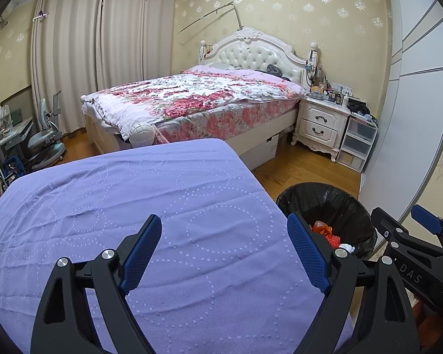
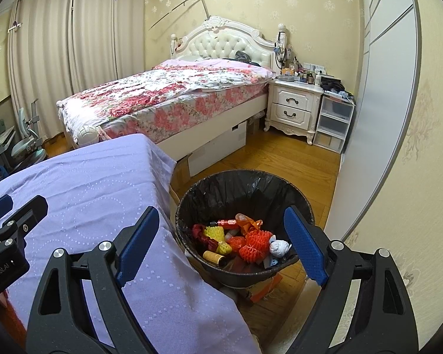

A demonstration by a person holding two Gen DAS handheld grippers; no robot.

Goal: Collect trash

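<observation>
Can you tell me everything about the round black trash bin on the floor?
The round dark trash bin stands upright on the wooden floor, right beside the purple-covered table. A crinkly black plastic bag lines it and folds over the rim. It is partly filled: red and yellow foam fruit nets, small bottles, orange wrapping and a crumpled white wad lie at the bottom. No fingers touch it.

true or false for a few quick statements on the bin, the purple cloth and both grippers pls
1. The trash bin has a black liner. True.
2. The bin is empty. False: it holds foam fruit nets, a crumpled tissue and small bottles.
3. The right gripper grips a bottle. False: its jaws stand open with nothing between them.
4. The left gripper is open over the purple cloth. True.
5. Trash lies on the purple cloth. False: none shows on it.
</observation>
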